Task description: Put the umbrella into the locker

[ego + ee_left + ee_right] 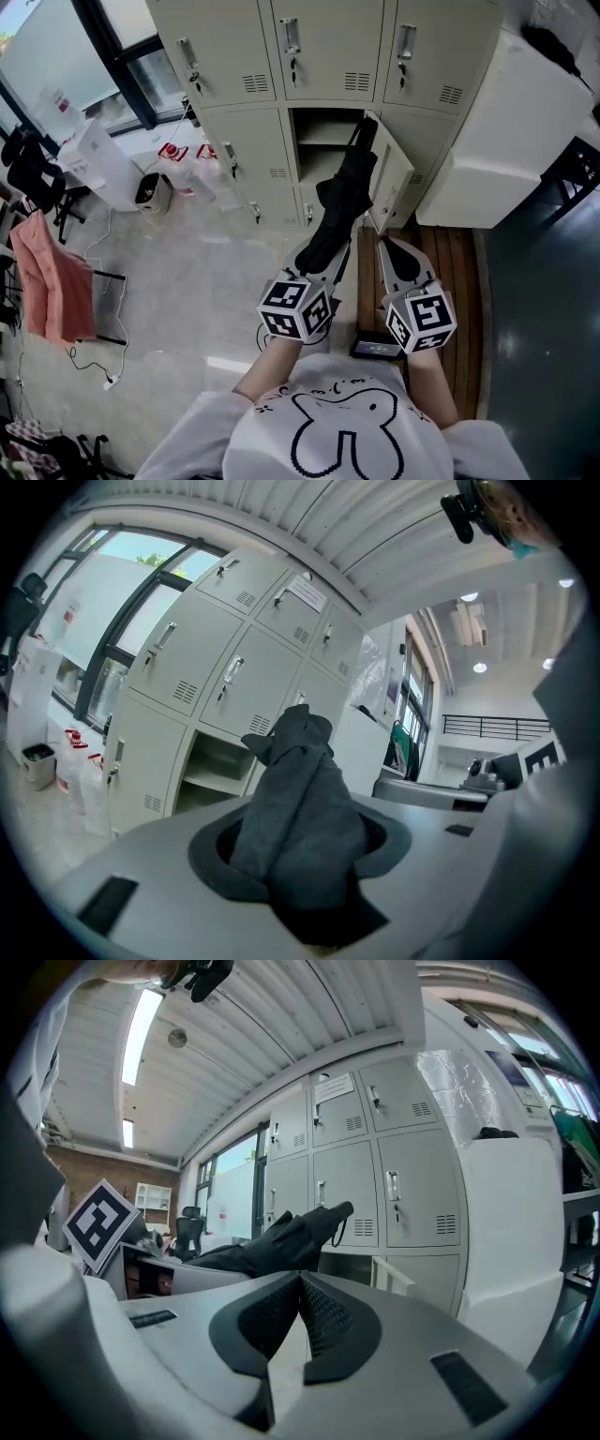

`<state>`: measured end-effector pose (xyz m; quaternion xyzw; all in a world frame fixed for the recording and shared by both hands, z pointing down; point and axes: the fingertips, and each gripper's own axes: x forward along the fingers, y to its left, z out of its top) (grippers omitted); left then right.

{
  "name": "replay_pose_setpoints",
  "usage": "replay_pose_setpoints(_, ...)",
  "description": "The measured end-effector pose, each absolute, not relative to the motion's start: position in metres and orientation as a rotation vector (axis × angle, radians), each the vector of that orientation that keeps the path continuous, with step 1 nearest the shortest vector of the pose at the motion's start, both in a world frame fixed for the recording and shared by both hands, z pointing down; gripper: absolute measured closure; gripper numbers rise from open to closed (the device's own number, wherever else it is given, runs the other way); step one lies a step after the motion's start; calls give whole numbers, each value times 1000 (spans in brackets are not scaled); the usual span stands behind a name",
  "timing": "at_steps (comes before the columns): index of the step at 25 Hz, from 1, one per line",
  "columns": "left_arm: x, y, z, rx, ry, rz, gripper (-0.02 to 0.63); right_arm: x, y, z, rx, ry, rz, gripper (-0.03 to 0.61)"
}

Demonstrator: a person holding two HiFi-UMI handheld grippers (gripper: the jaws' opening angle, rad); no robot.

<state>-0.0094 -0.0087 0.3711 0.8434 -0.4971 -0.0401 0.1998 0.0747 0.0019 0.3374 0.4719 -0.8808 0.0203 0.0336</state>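
Umbrella [342, 197], black and folded, is clamped in my left claw [317, 261]. Its bottom end is hidden between the jaws. Its top end points up at the open locker [323, 122], right by the open door [392, 178]. I cannot tell if the top is inside yet. My right claw [382, 246] is squeezed together with nothing in it, just beside the umbrella. Inside the locker I can only make out one shelf [217, 780].
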Motion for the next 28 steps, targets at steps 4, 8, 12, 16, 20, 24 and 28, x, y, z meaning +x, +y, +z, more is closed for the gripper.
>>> replay_pose_setpoints(4,-27,-34,389,2313,-1399,-30,413,62,-23,349,1423,-2711,107,560)
replay_pose_setpoints(8,-43,-61,409,2245,-1413,29,413,51,-52,361,1413,-2701,146,560)
replay_pose_setpoints(12,-57,-92,427,2203,-1421,81,413,40,-79,375,1398,-2675,178,560)
replay_pose_setpoints(16,-70,-125,442,2167,-1416,121,413,32,-108,383,1390,-2639,190,560)
replay_pose_setpoints(20,-83,-157,456,2139,-1404,146,413,21,-142,390,1388,-2599,192,560)
replay_pose_setpoints(24,-95,-188,465,2136,-1383,186,413,11,-174,397,1403,-2558,197,560)
replay_pose_setpoints(28,-105,-213,478,2134,-1371,234,411,0,-195,403,1400,-2529,171,560)
